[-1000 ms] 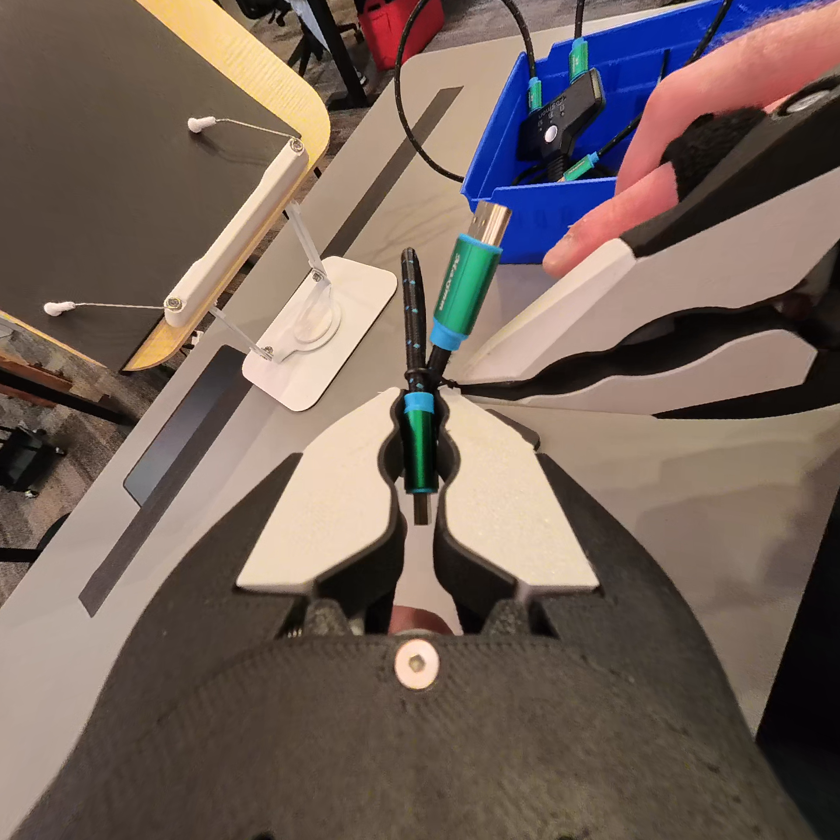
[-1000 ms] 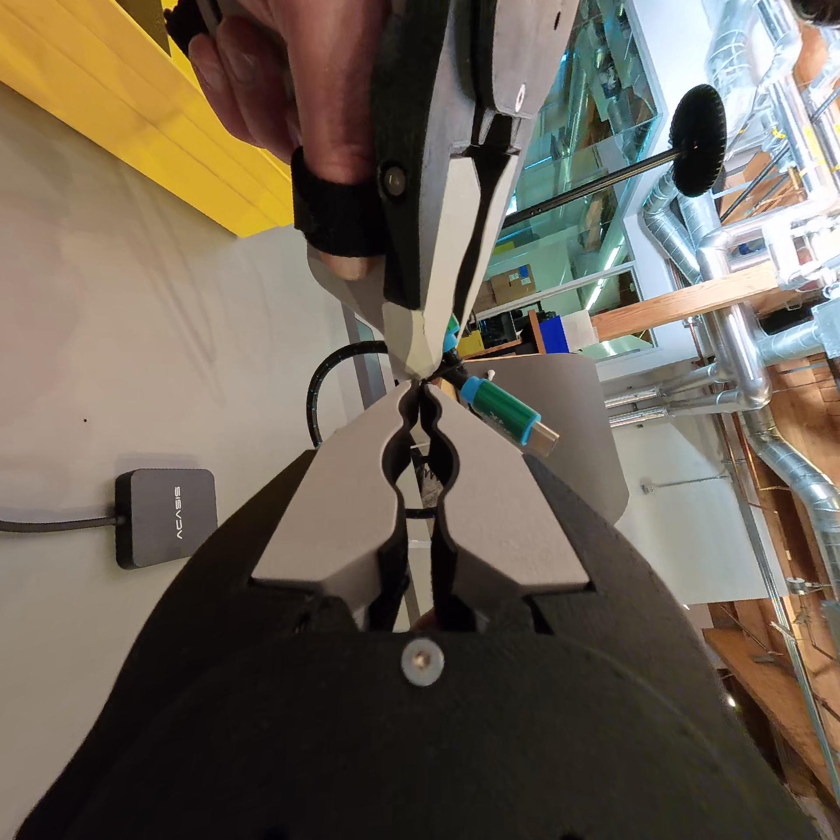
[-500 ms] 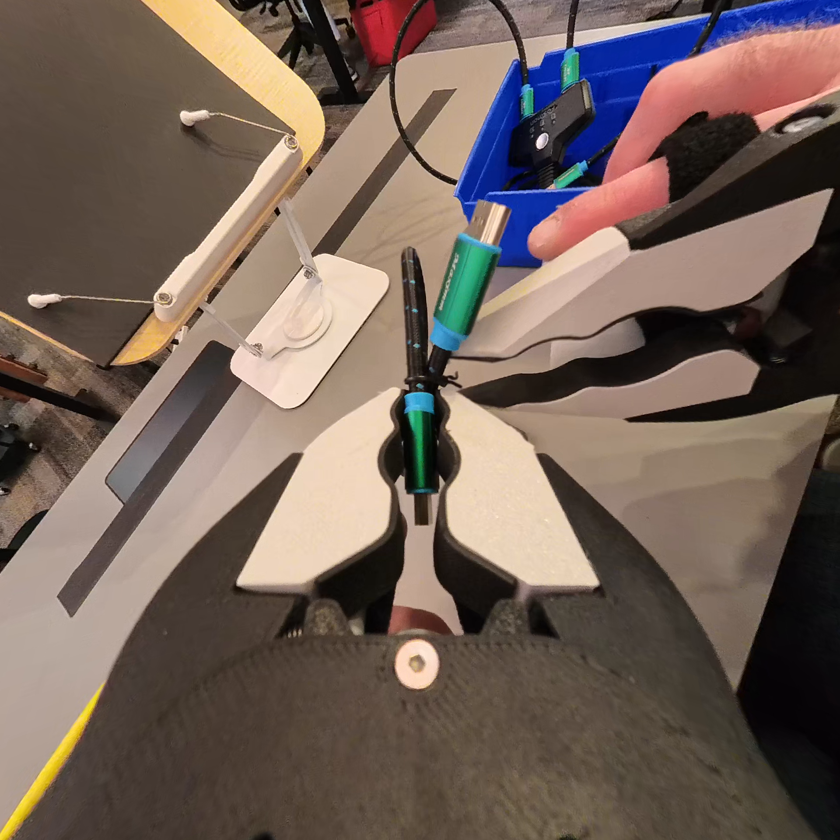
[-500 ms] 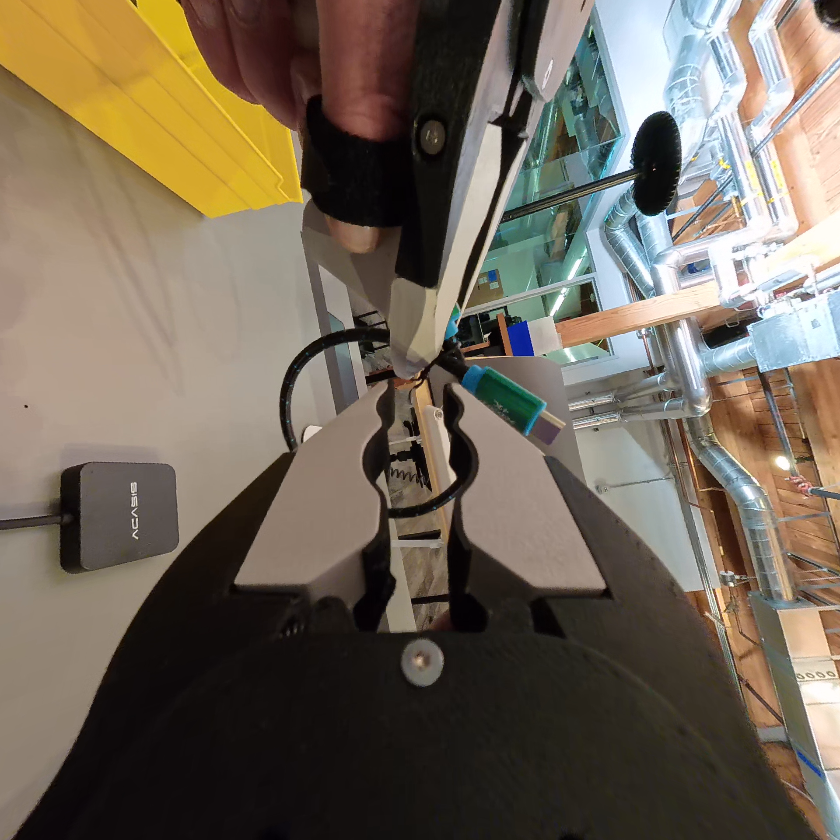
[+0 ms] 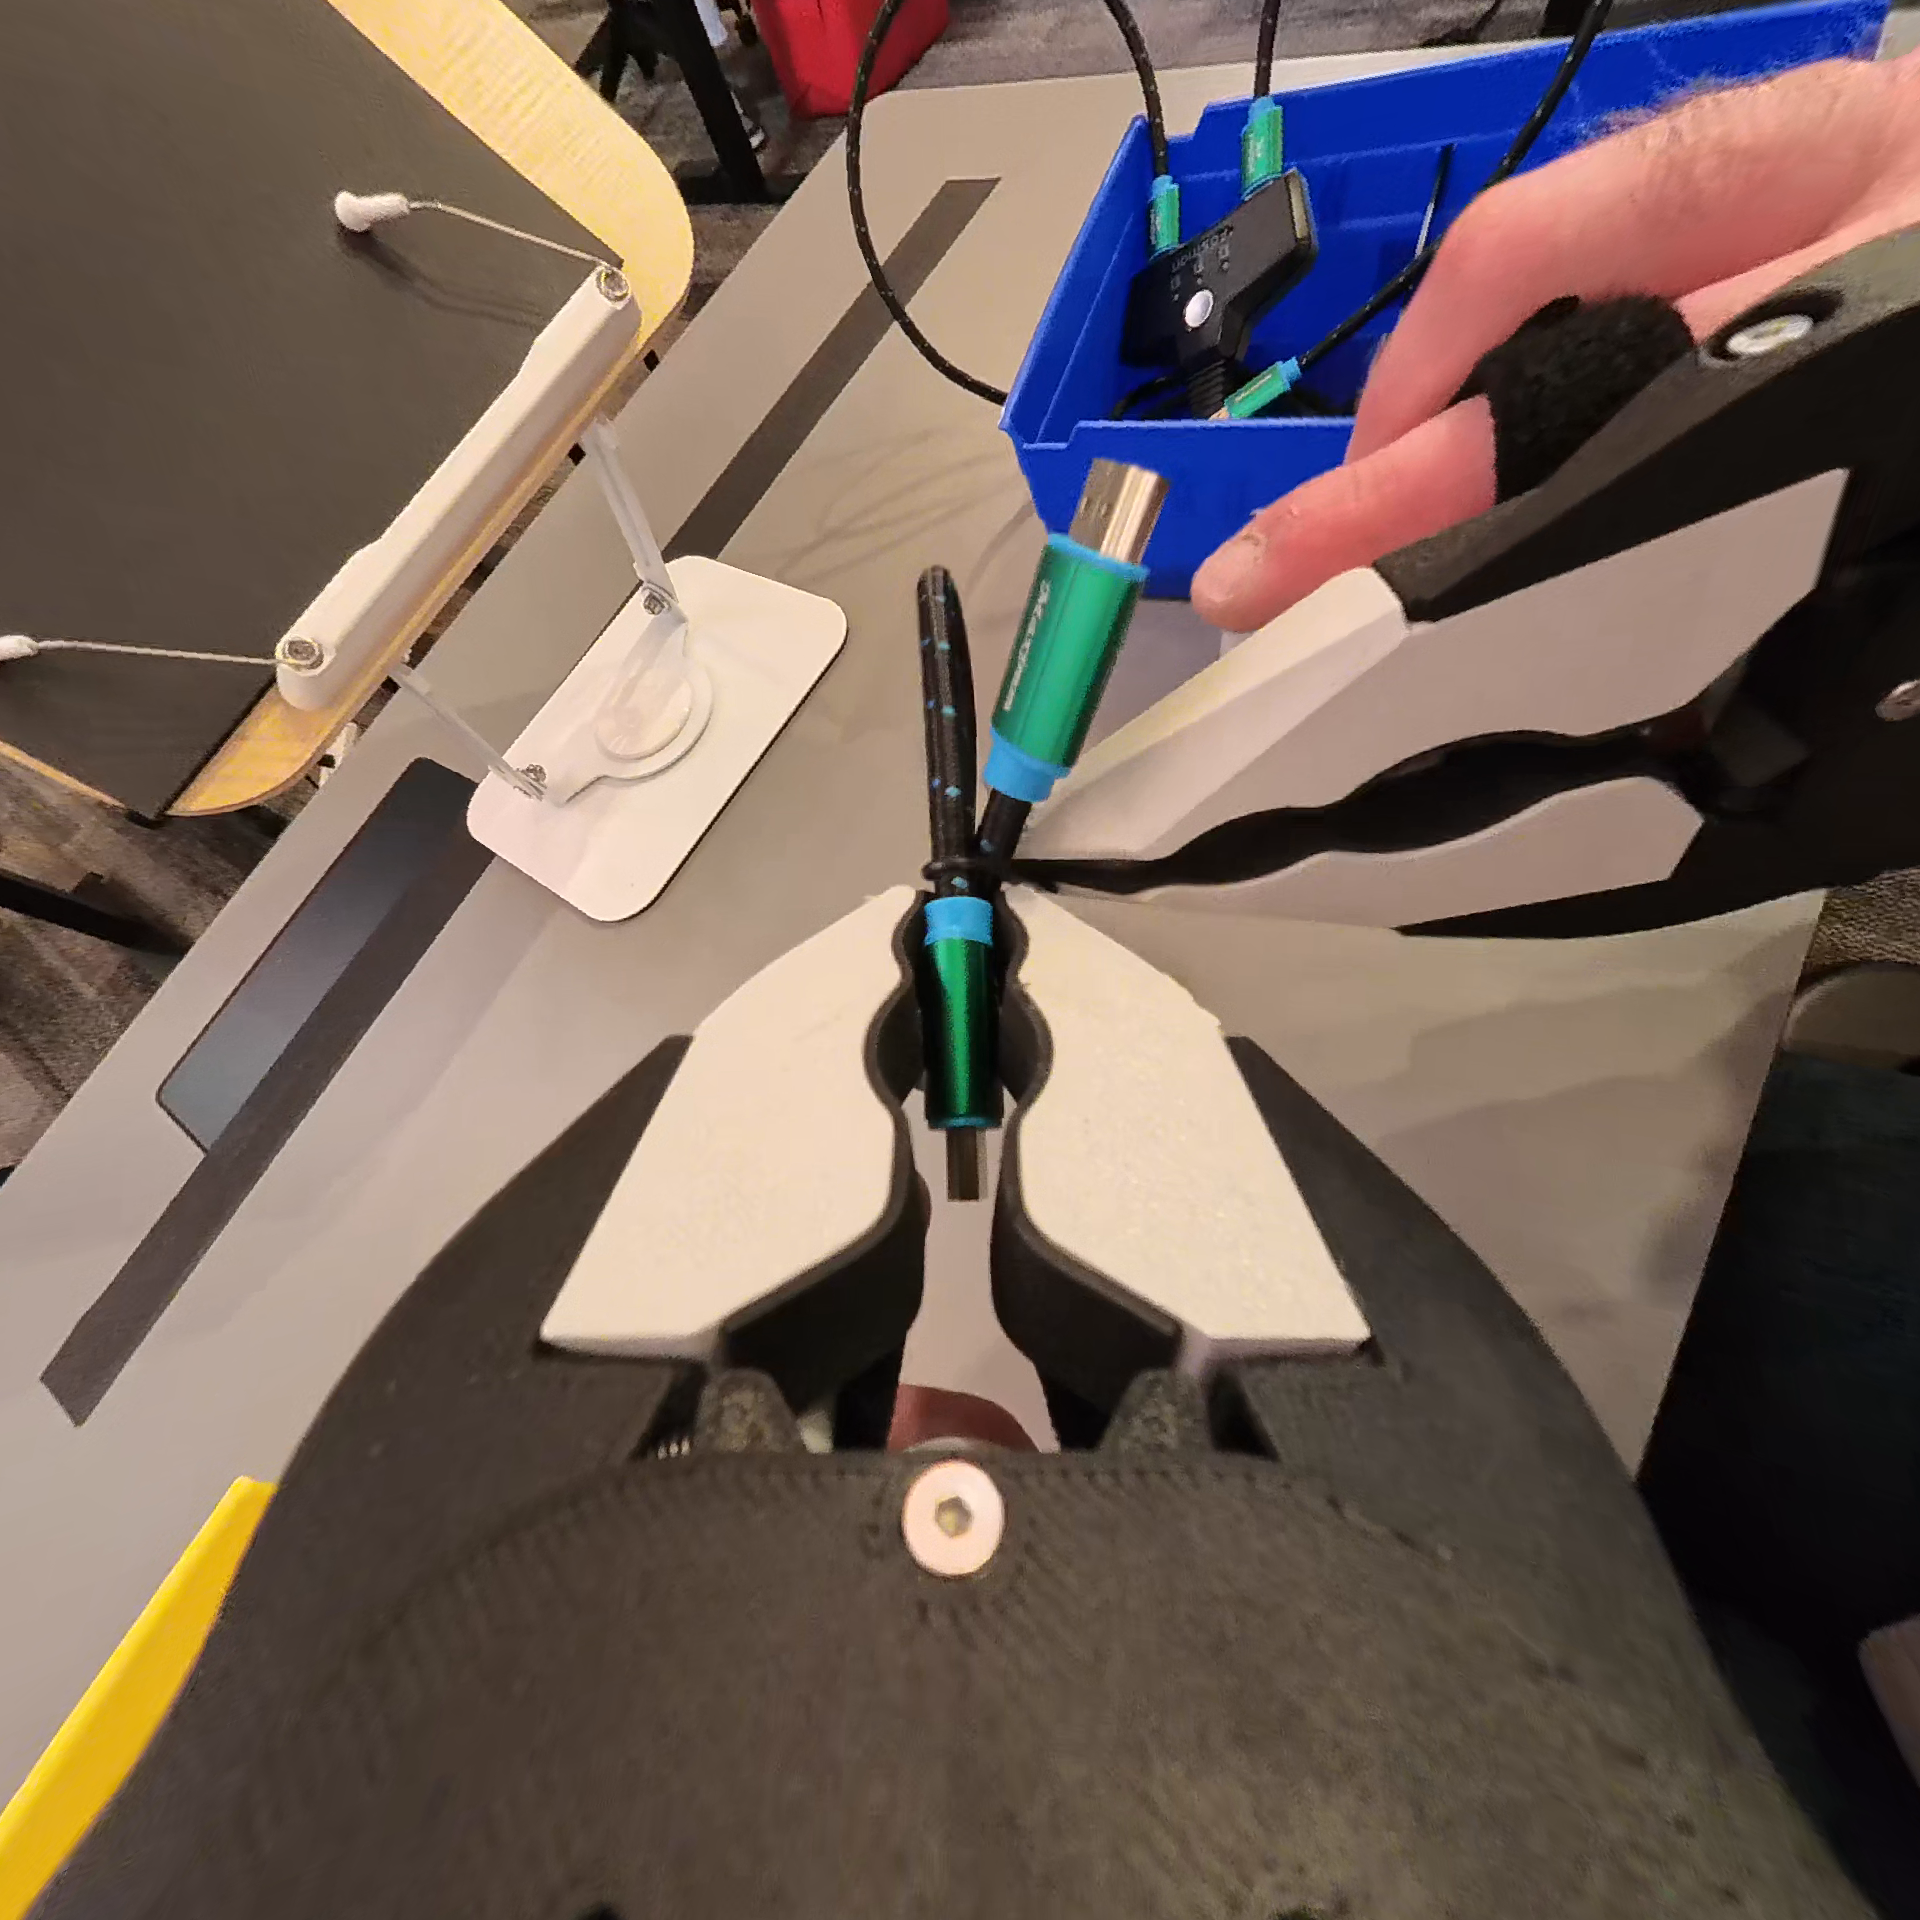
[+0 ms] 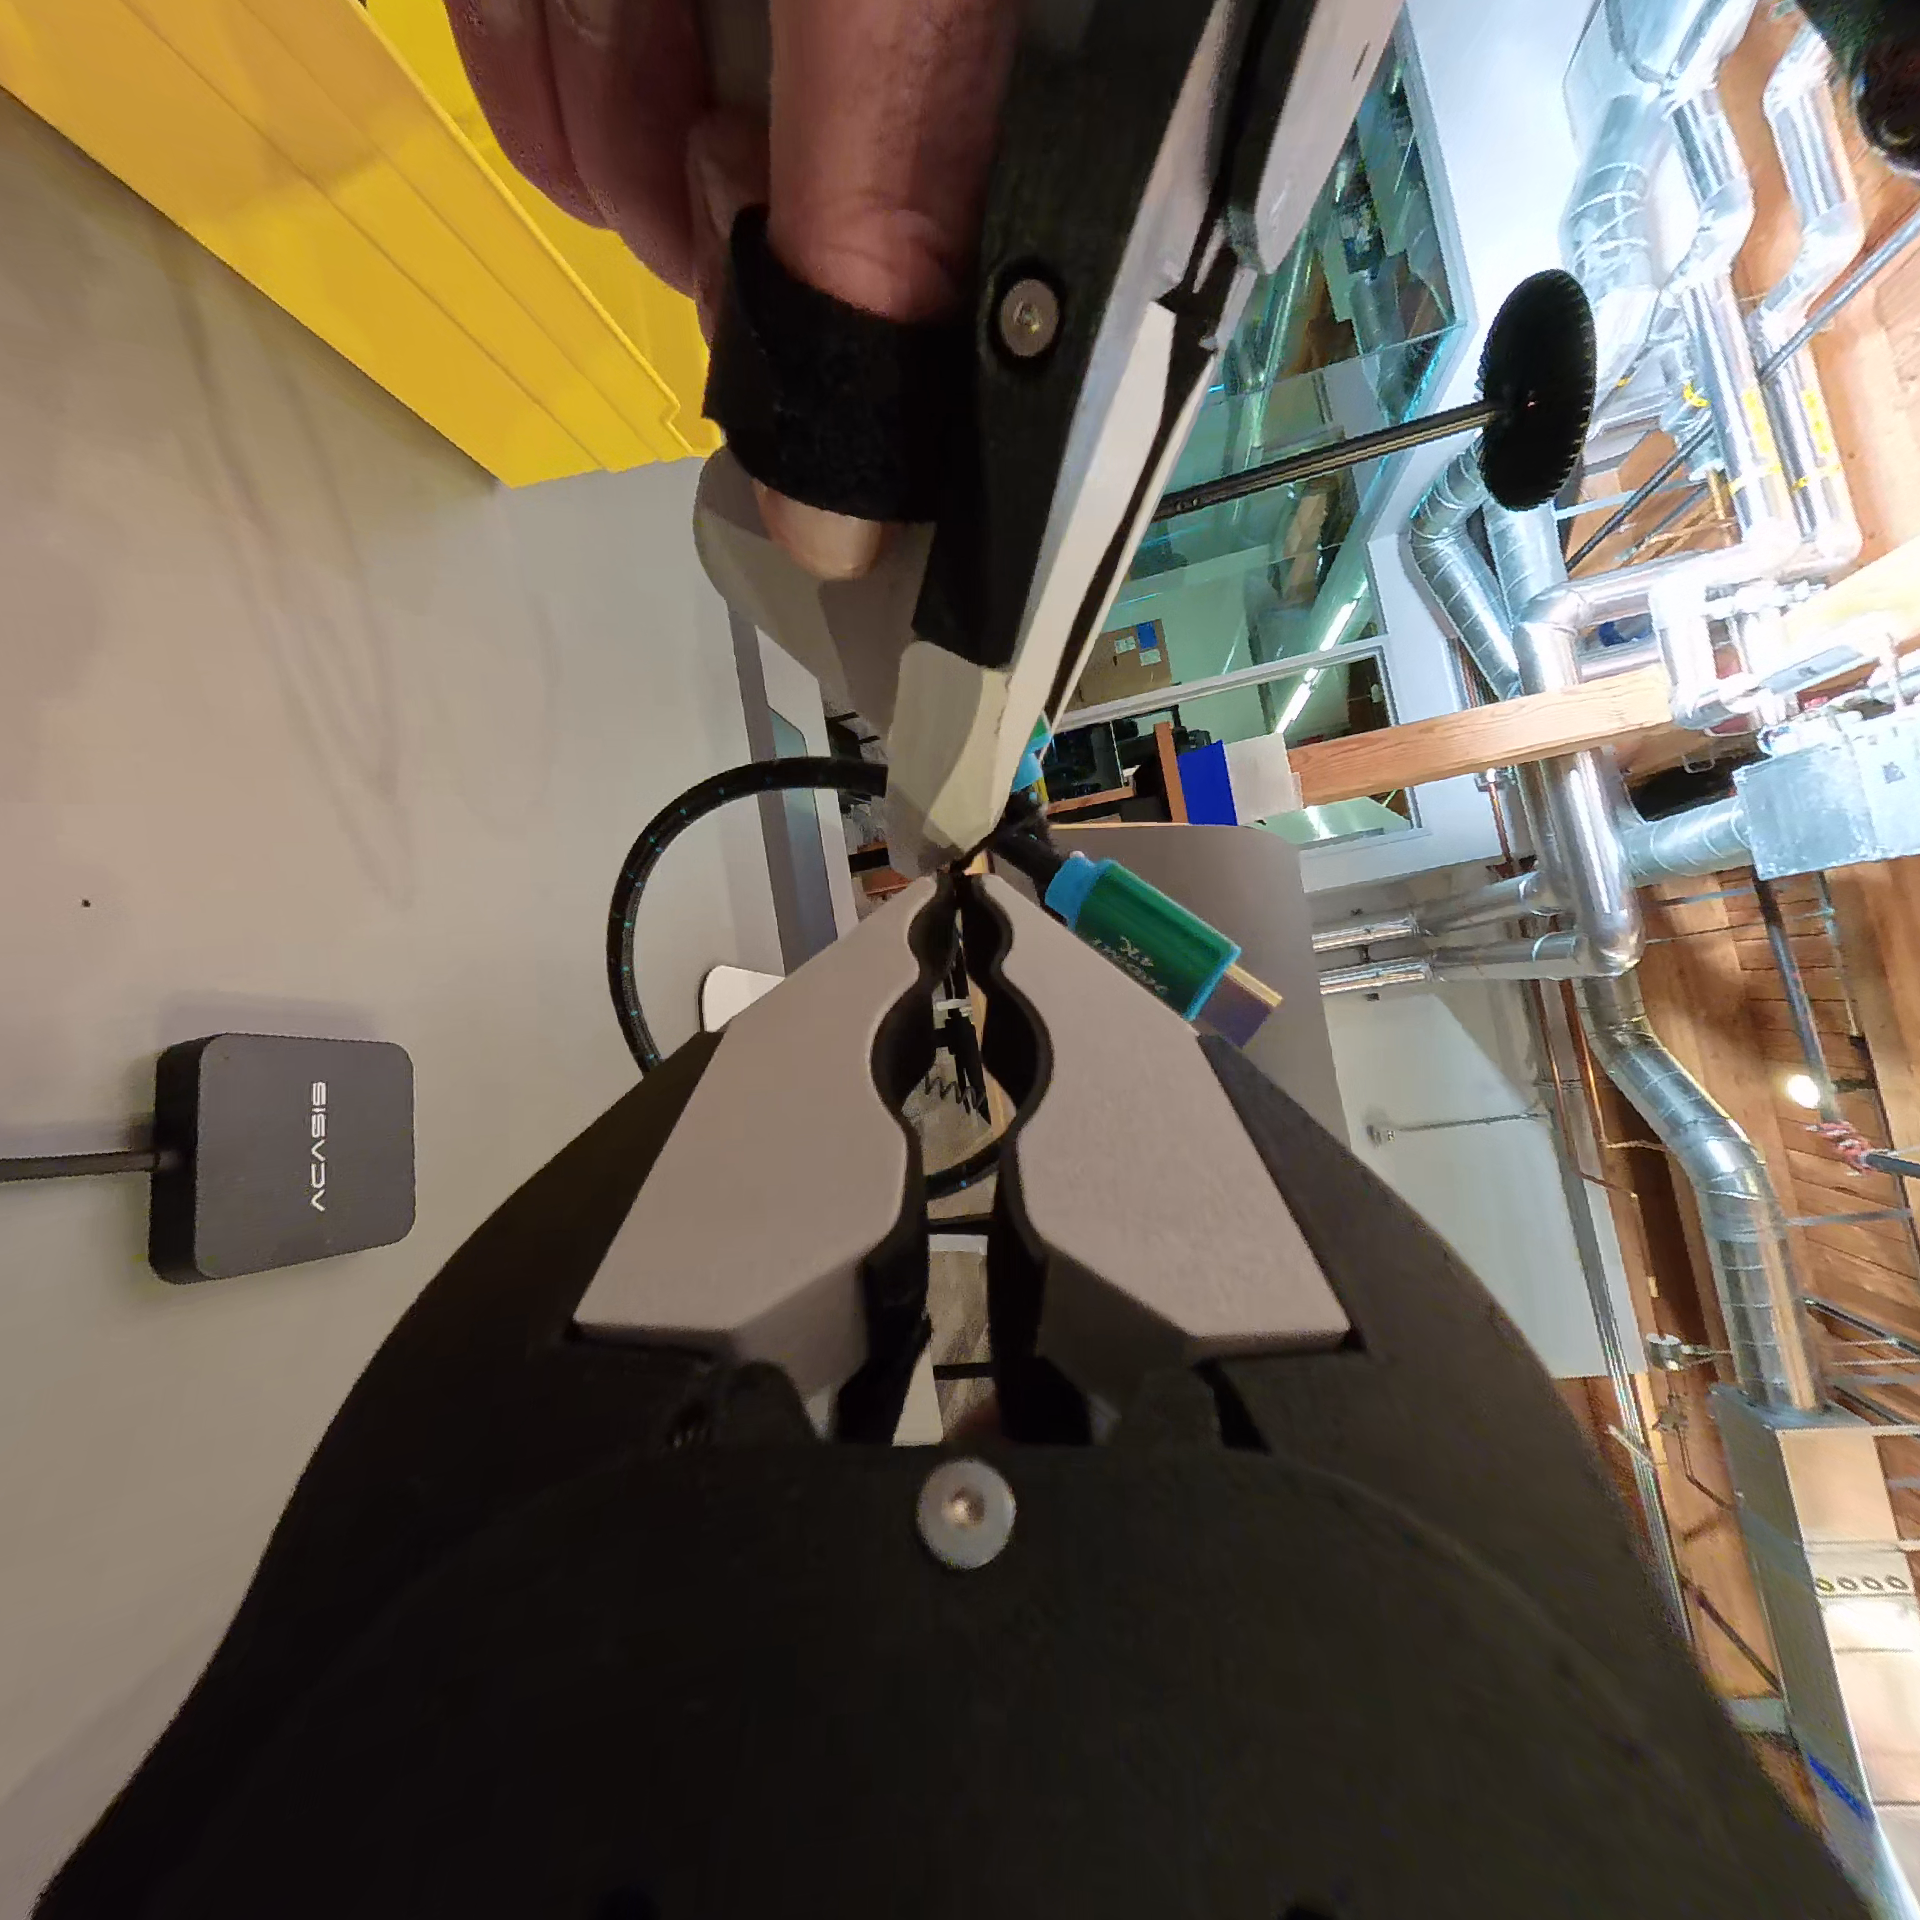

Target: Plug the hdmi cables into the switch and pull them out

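Note:
My left gripper (image 5: 961,909) is shut on a green HDMI plug (image 5: 961,1039), with the plug's metal tip pointing back toward the camera. The braided black cable (image 5: 945,686) loops up from it to a second green plug (image 5: 1070,675) that sticks up free. A thin black cable tie (image 5: 951,868) binds the loop. My right gripper (image 6: 956,894) comes in from the right in the left wrist view (image 5: 1039,873), shut on the tie right at my left gripper's tips. The black HDMI switch (image 5: 1216,281) lies in a blue bin (image 5: 1143,468) with green plugs in it.
A white stand (image 5: 665,727) sits on the grey table (image 5: 1351,1091) to the left. A black-topped, wood-edged desk (image 5: 208,312) stands beyond it. In the right wrist view, a grey box (image 6: 286,1153) with a cable lies on the table, with a yellow bin (image 6: 364,229) behind it. The tips of both grippers are at nearly the same place.
My right gripper was shut at the cable loop, opened half a second ago, and is now shut again at the tie. My left gripper has kept hold of the green plug.

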Demonstrator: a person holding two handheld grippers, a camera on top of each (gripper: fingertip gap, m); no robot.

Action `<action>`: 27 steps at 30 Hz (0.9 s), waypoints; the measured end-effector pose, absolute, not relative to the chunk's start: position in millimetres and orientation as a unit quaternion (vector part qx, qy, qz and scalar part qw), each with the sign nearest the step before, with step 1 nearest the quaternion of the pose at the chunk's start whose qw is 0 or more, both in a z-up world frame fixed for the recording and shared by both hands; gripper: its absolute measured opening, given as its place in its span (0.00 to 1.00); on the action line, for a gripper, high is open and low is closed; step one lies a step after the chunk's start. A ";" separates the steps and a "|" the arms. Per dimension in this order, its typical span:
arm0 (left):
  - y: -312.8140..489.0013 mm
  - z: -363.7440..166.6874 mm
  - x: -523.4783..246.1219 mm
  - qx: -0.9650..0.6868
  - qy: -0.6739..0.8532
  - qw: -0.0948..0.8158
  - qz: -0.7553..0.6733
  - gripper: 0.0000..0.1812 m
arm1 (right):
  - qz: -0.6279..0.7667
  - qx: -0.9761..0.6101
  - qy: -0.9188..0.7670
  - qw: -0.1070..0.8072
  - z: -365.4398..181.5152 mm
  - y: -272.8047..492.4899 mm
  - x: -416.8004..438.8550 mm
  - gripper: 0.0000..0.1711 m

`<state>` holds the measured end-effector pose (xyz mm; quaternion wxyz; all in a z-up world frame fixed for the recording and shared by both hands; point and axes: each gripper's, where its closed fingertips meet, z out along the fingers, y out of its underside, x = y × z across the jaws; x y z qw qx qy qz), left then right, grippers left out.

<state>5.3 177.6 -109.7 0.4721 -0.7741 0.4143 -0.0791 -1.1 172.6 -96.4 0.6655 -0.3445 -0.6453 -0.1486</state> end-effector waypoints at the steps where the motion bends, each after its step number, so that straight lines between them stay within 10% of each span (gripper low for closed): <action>1: 177.7 -109.4 6.0 -0.774 0.415 0.472 -0.078 0.05 | -0.147 -0.346 -0.645 0.665 -96.2 172.4 -0.5 0.00; 11: 181.7 -107.3 9.4 -0.763 0.425 0.484 -0.052 0.05 | -0.046 -0.404 -0.633 0.659 -96.3 169.5 3.4 0.00; 27: 195.8 -78.5 8.4 -0.714 0.398 0.576 -0.031 0.05 | 0.541 -0.564 -0.338 0.525 -64.5 163.7 -0.6 0.00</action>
